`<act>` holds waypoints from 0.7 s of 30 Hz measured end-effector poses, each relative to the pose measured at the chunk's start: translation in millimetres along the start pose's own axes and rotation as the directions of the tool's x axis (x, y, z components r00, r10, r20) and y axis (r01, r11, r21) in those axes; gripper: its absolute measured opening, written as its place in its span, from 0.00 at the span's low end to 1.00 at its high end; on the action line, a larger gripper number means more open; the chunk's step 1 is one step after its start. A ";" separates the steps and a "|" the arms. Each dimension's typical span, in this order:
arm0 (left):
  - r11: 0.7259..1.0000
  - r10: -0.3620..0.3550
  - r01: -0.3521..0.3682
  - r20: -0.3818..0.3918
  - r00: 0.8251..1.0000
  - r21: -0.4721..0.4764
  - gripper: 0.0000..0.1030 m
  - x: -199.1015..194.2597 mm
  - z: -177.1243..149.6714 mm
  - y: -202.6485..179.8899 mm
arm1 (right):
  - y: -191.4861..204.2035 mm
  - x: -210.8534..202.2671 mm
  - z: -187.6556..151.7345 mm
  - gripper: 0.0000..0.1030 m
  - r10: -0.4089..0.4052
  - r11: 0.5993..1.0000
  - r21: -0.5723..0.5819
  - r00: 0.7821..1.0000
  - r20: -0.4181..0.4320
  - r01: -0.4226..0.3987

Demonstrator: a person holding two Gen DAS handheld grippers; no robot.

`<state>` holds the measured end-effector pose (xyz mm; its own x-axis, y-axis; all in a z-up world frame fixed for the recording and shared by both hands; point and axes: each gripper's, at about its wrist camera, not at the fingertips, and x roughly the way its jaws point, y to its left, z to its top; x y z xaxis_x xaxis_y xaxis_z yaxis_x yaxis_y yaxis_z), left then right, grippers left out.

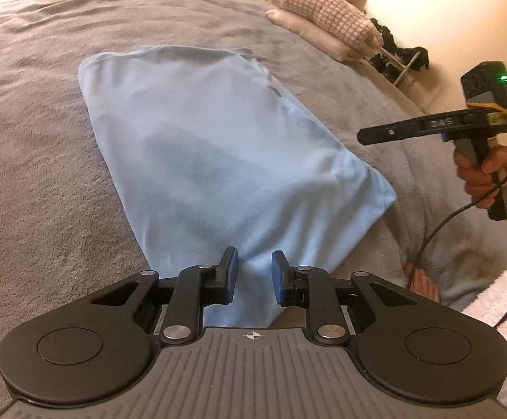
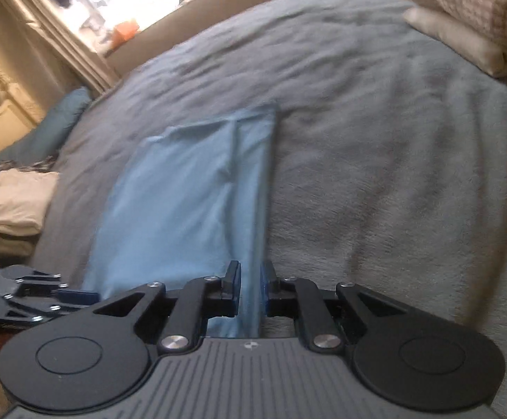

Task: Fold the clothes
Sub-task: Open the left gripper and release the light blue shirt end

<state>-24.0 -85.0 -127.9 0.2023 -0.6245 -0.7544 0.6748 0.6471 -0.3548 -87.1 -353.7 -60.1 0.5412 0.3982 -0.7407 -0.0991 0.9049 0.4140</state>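
Two grippers are over the bed, and one folded pale blue garment (image 1: 218,146) lies flat on the grey blanket (image 1: 37,146), running from the upper left of the left wrist view down to its lower centre.

The left gripper (image 1: 254,272) hangs over the near end of that garment. Its blue pads are spread with a clear gap, the cloth shows between them, and nothing is pinched. Further right, a stack of pale pillows (image 1: 323,10) sits at the far edge of the bed. A hand (image 1: 480,174) at the right edge holds the right gripper (image 2: 250,279) up in the air, well clear of the garment, with a dark cable (image 1: 438,227) trailing down from it. A white fluffy sleeve (image 1: 498,300) fills the lower right corner.

The right wrist view adds what the other misses. At far left there is a heap of white clothes (image 2: 12,199), with a teal pillow (image 2: 65,122) above it. At centre the garment shows a folded-over strip along its right edge. The right gripper's pads stand only narrowly apart, gripping nothing, and the garment's edge shows through the slit.
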 end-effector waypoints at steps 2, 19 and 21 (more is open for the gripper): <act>1.000 0.001 -0.001 0.000 1.000 0.002 0.20 0.1 -0.2 -0.1 | 11.4 -1.0 0.8 0.12 0.033 0.998 -0.055 0.999 -0.015 -0.034; 1.000 0.006 -0.006 0.009 1.000 -0.007 0.20 -1.7 -3.9 0.8 | 41.6 -5.3 -19.5 0.11 0.011 0.967 -0.249 0.989 -0.145 -0.047; 1.000 0.008 -0.008 0.010 1.000 -0.010 0.20 -2.5 -4.2 1.3 | 40.7 0.6 -26.5 0.11 -0.017 0.962 -0.272 0.983 -0.184 -0.034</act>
<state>-26.6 -80.7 -128.7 0.2150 -0.6237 -0.7515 0.6662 0.6563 -0.3541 -113.0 -312.7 -57.7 0.3803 0.4034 -0.8322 -0.3407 0.8977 0.2794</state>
